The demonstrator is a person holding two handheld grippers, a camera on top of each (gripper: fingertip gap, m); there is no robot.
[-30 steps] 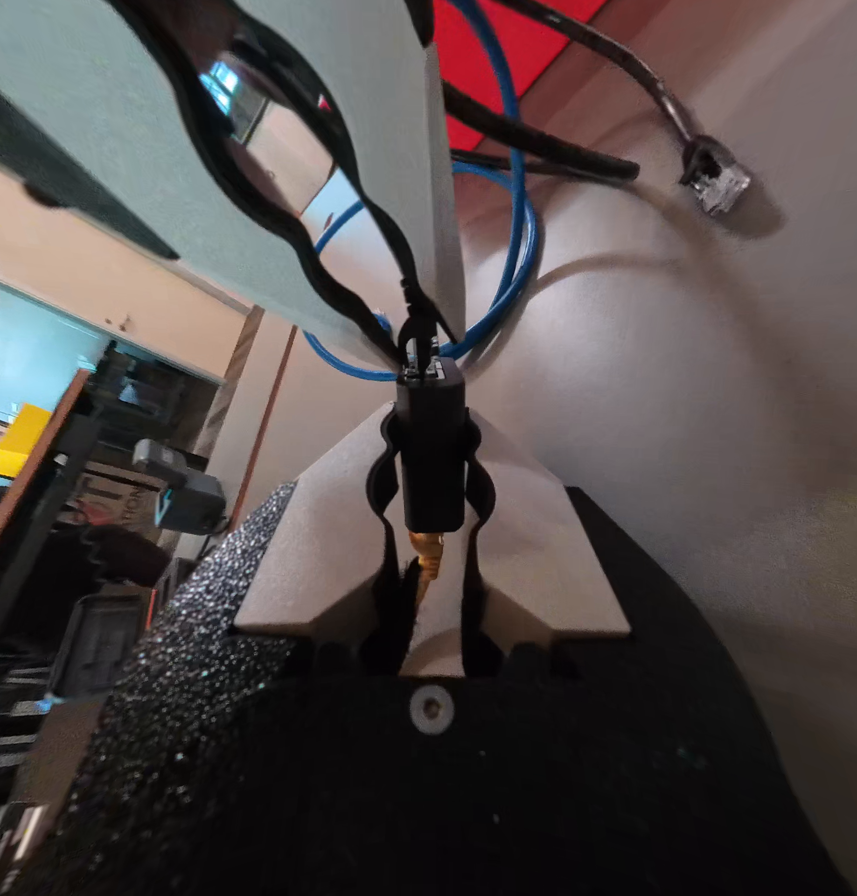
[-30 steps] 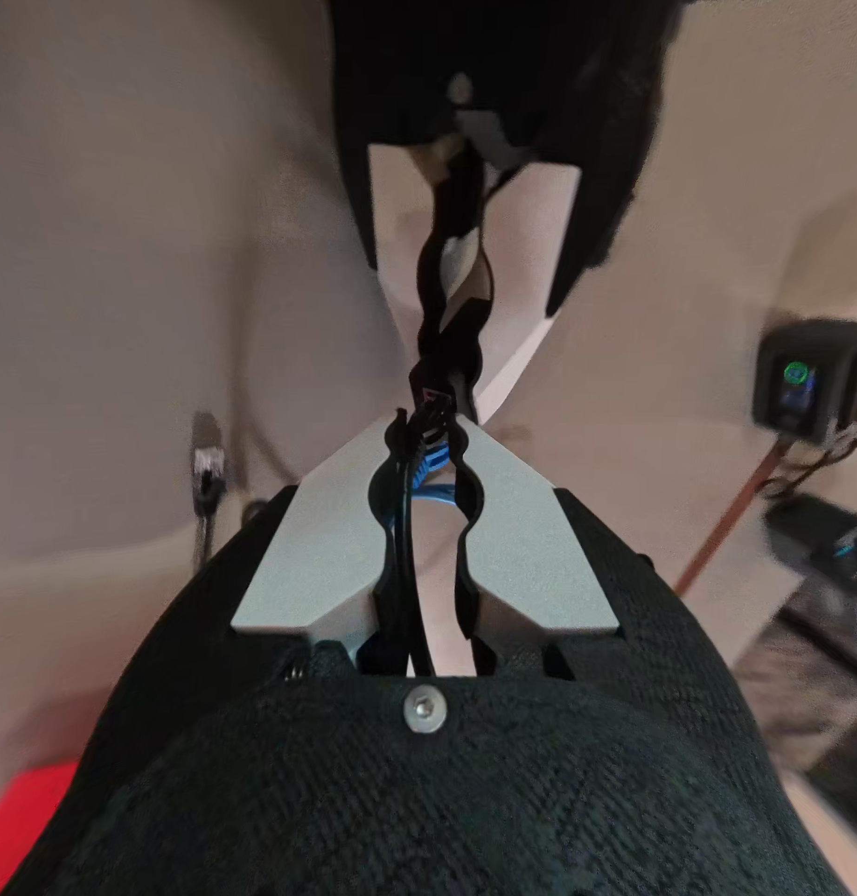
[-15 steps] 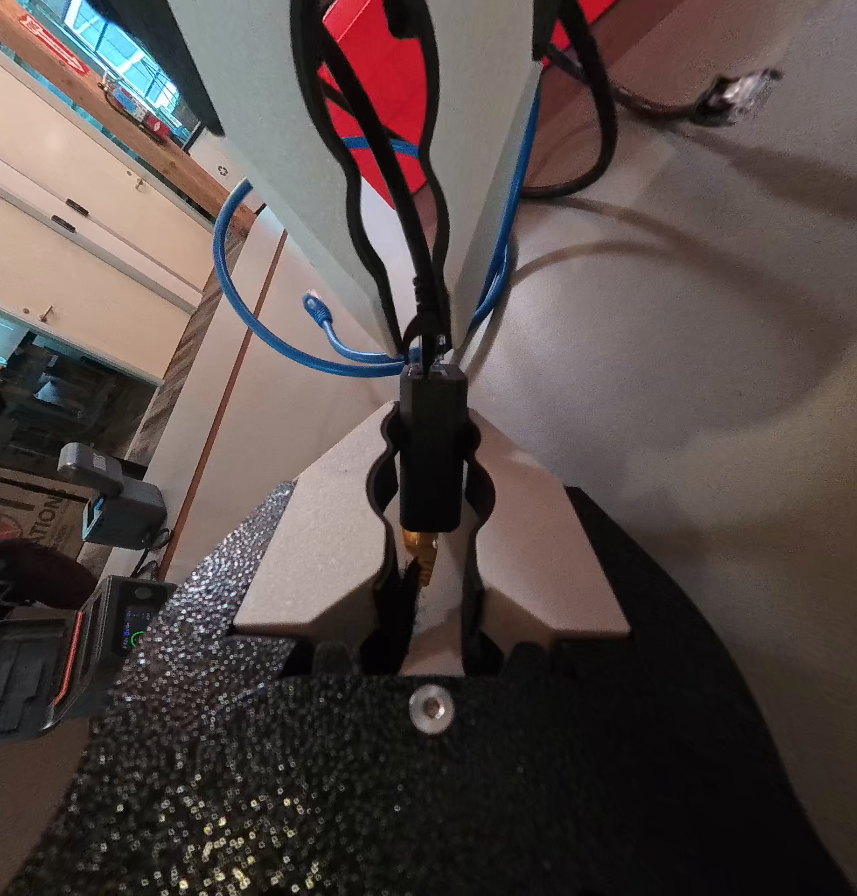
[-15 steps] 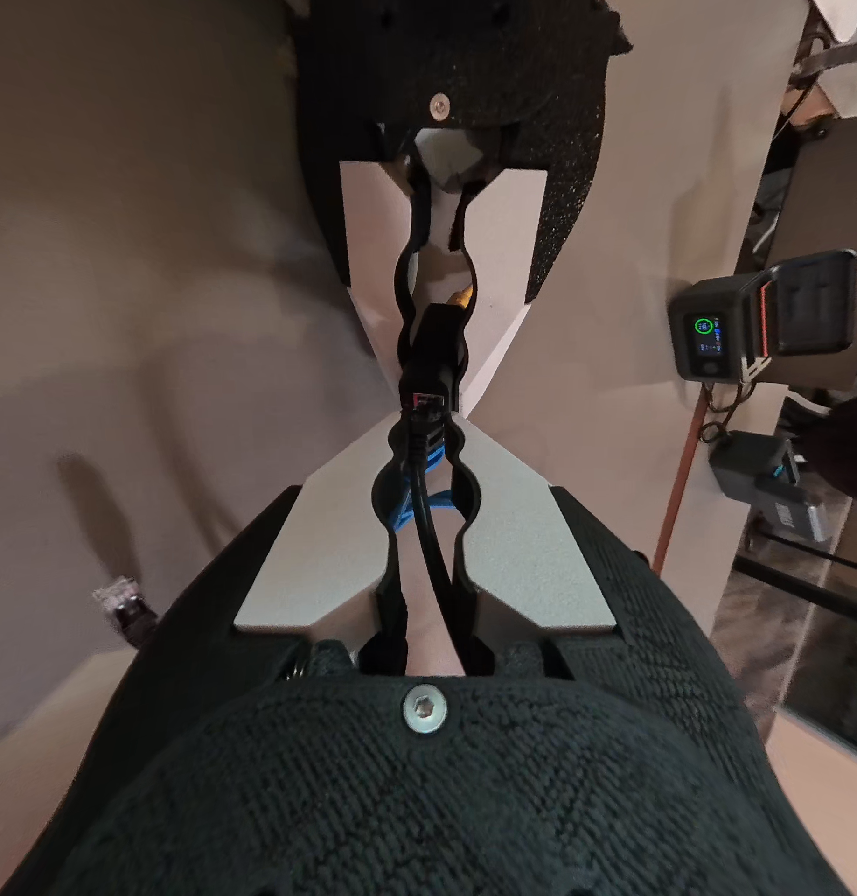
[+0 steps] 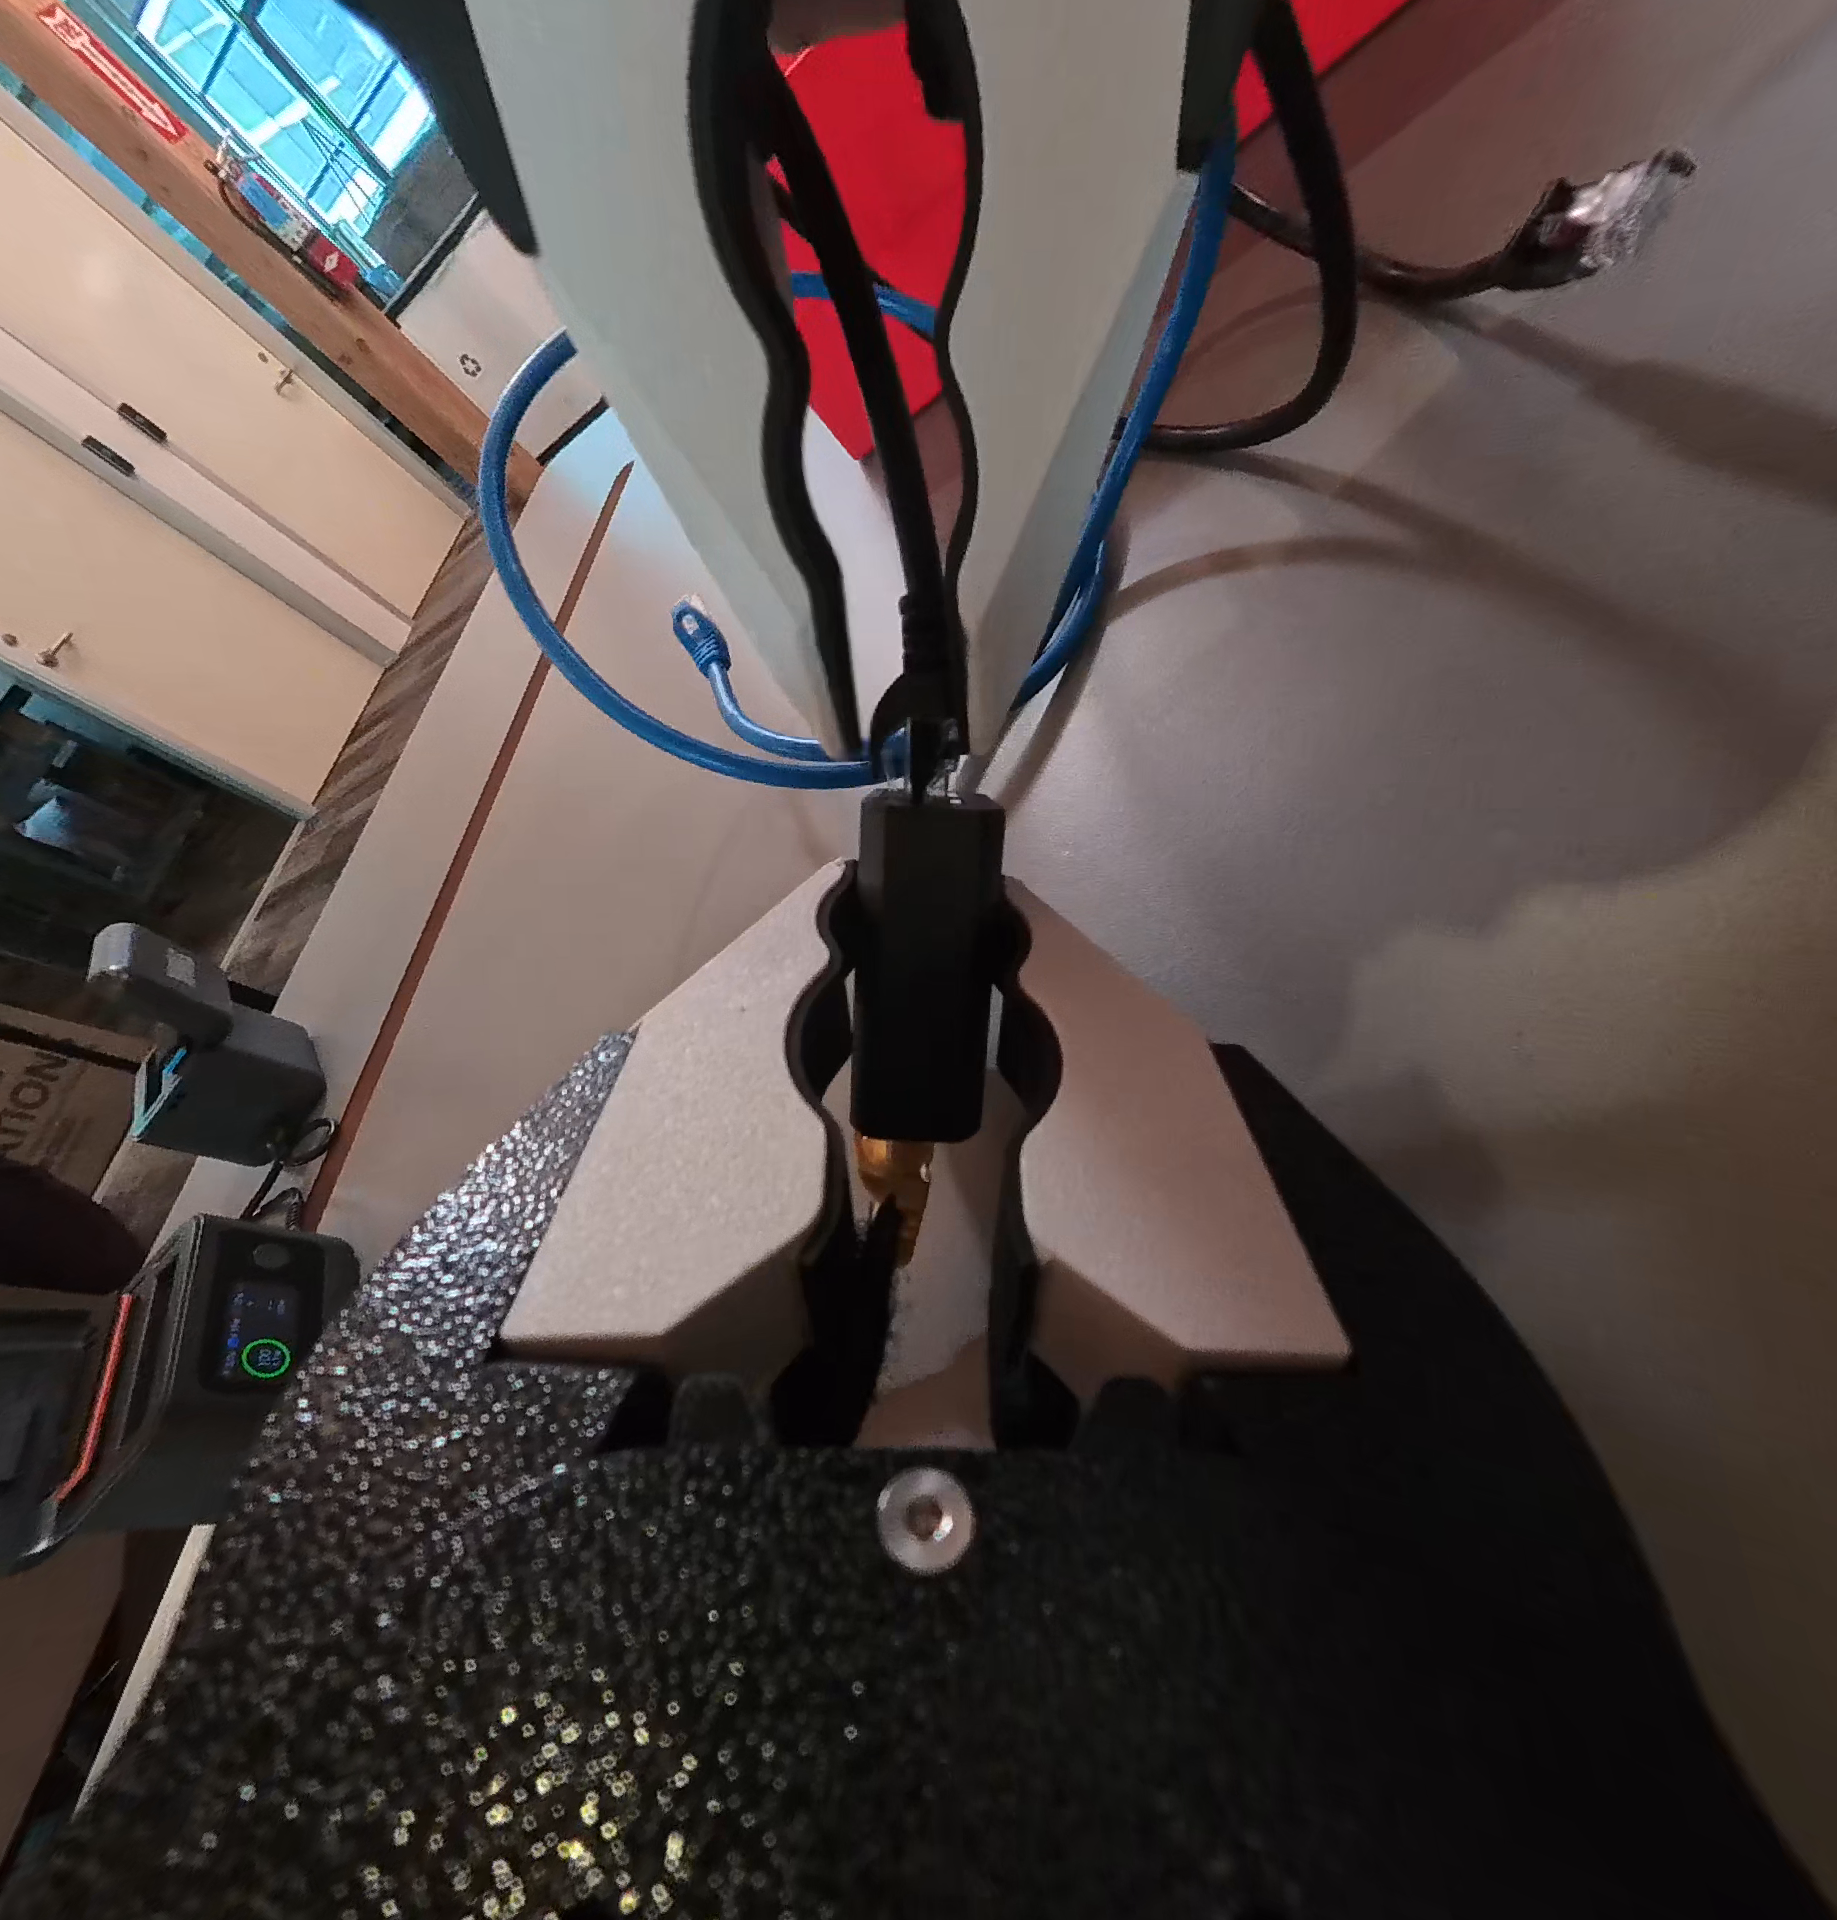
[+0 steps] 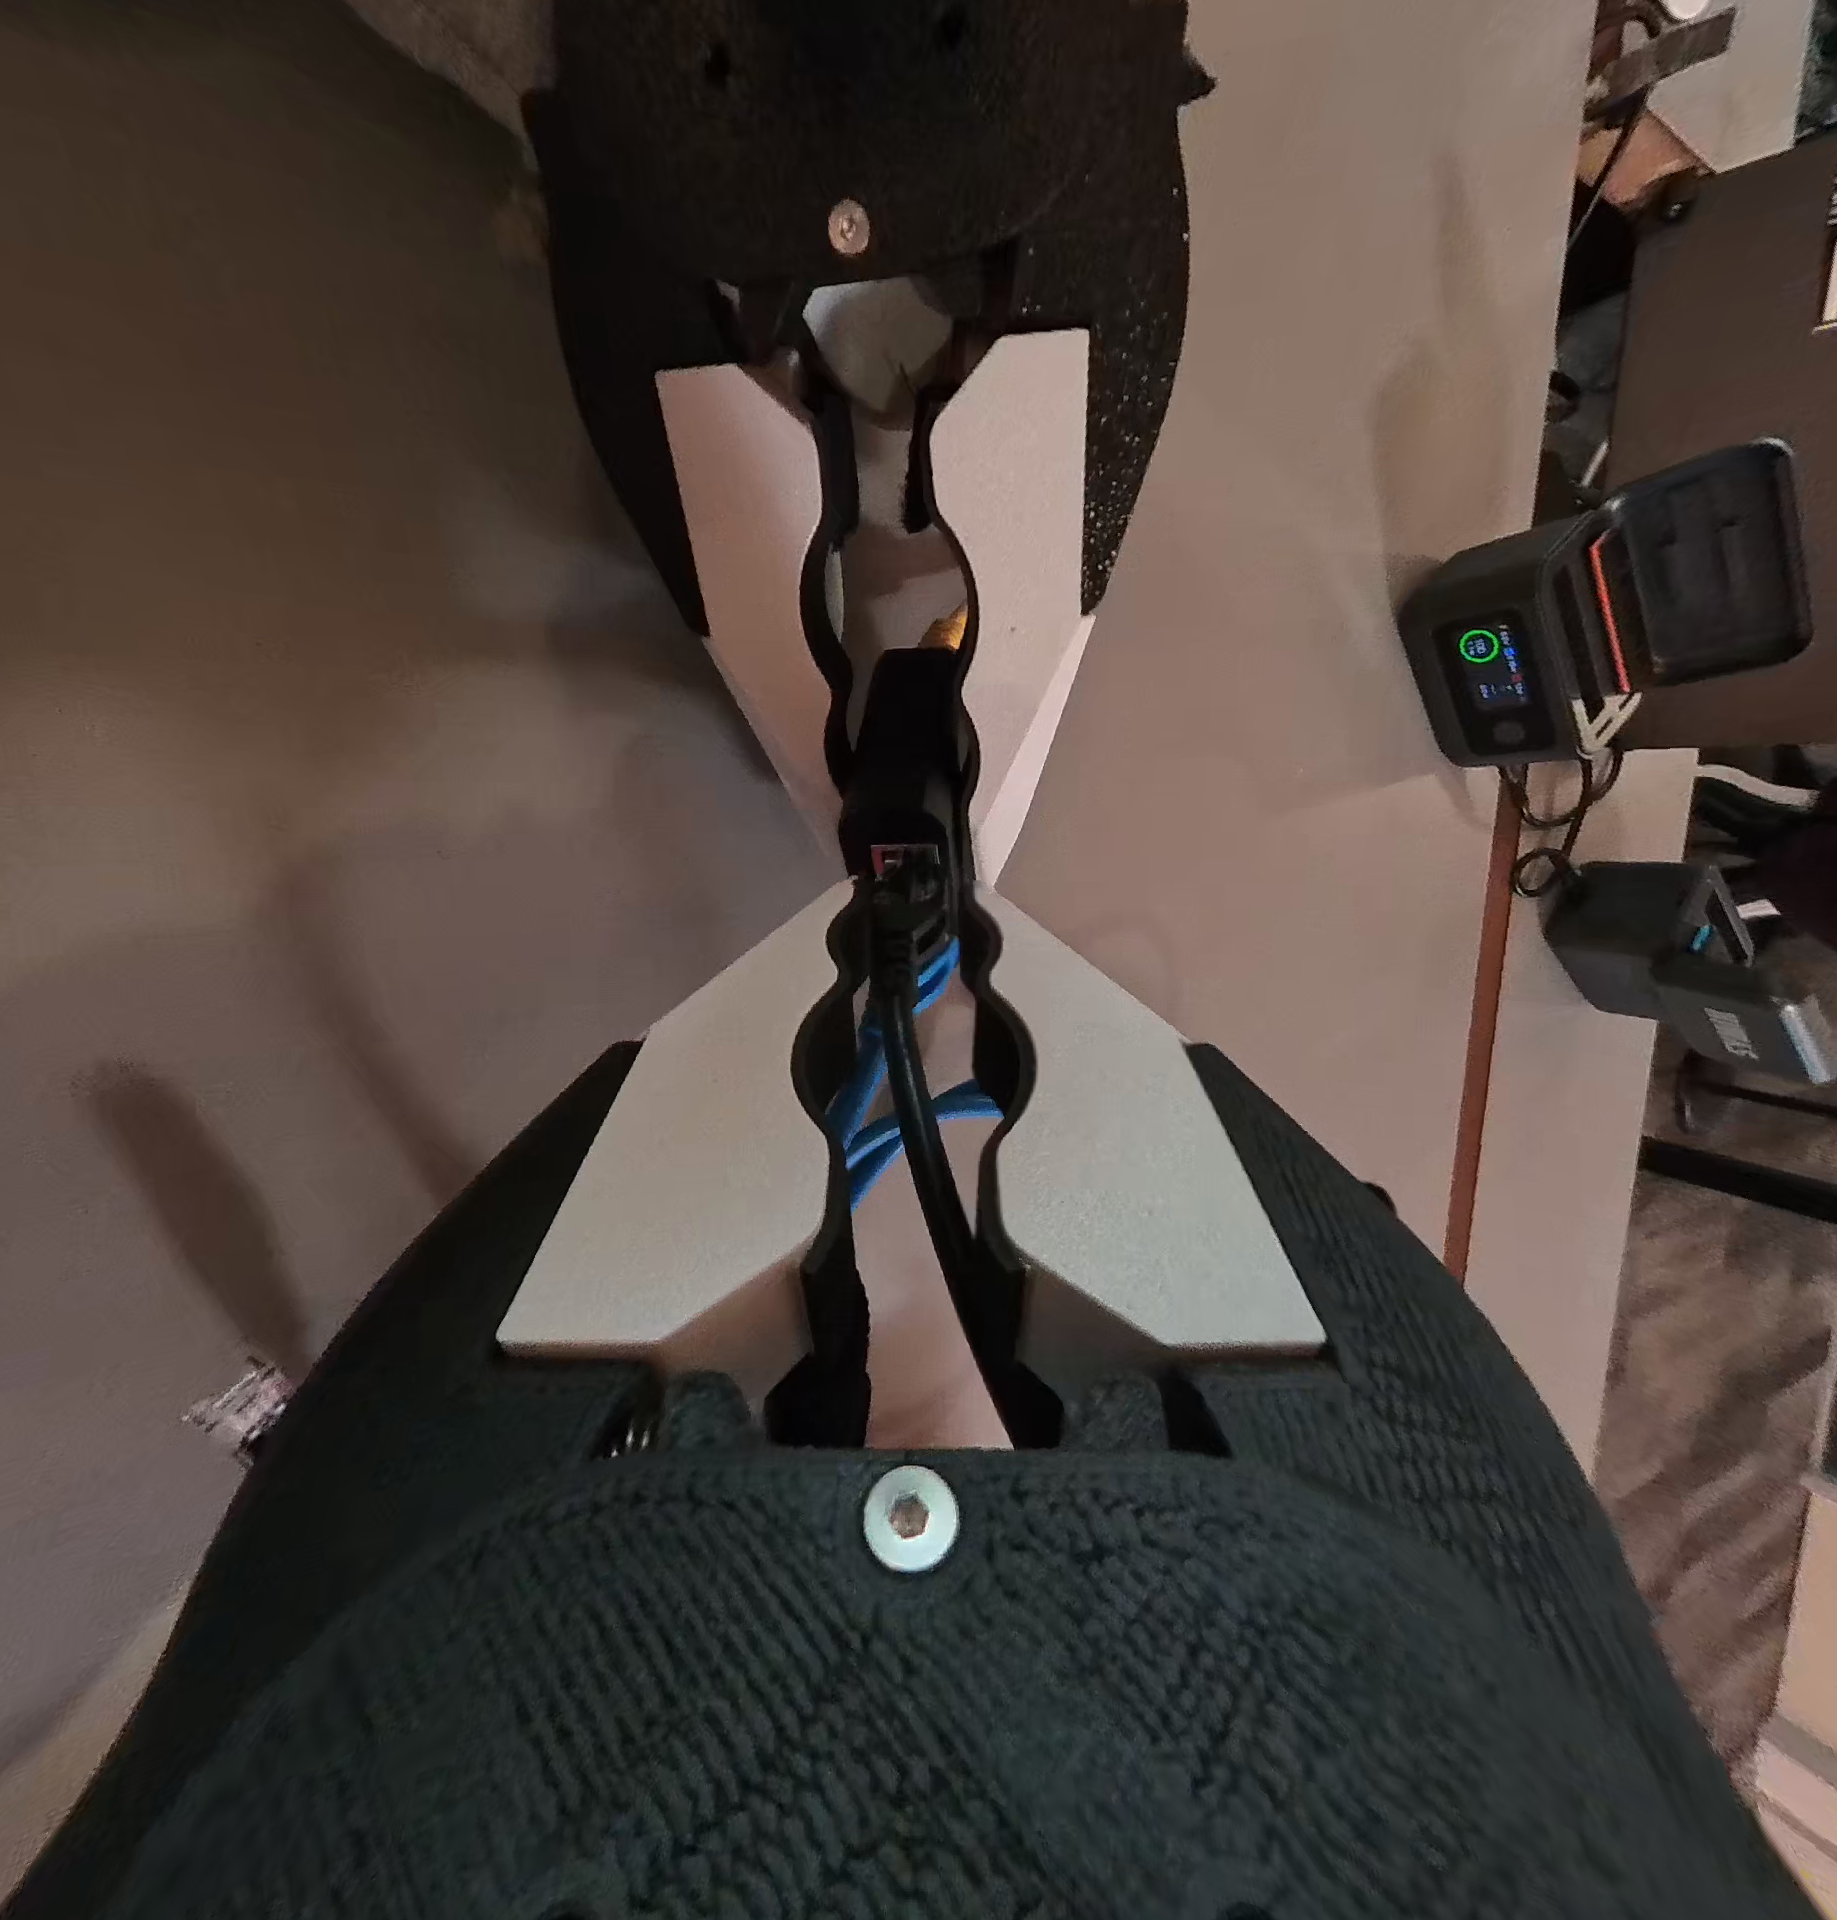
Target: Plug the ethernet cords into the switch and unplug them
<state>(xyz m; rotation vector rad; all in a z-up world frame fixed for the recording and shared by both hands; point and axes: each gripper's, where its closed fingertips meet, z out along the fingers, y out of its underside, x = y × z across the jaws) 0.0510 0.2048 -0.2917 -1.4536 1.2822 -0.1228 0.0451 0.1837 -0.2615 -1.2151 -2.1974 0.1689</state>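
My left gripper point(image 5: 924, 883) is shut on a small black switch point(image 5: 924, 966) with a gold connector at its rear, held above the table. My right gripper point(image 6: 914, 894) faces it tip to tip, shut on the plug of a black ethernet cord point(image 6: 919, 1091) that sits at the switch's port point(image 6: 903, 727). The black cord point(image 5: 893, 416) runs back between the right fingers. A blue cord point(image 5: 540, 644) also ends at the switch, and its other plug point(image 5: 698, 639) hangs loose. Blue loops point(image 6: 872, 1101) show behind my right fingers.
A second black cord's clear plug point(image 5: 1610, 203) lies loose on the beige table point(image 5: 1413, 727); it also shows in the right wrist view point(image 6: 239, 1403). A red mat point(image 5: 872, 208) lies beyond. A battery pack with a lit screen point(image 6: 1485, 675) and a grey device point(image 6: 1683, 966) sit past the table edge. My two grippers' fingertips are within a few centimetres of each other.
Both grippers have swung round together over the table since a second ago, still holding the switch and the black plug. In the last half second they barely moved.
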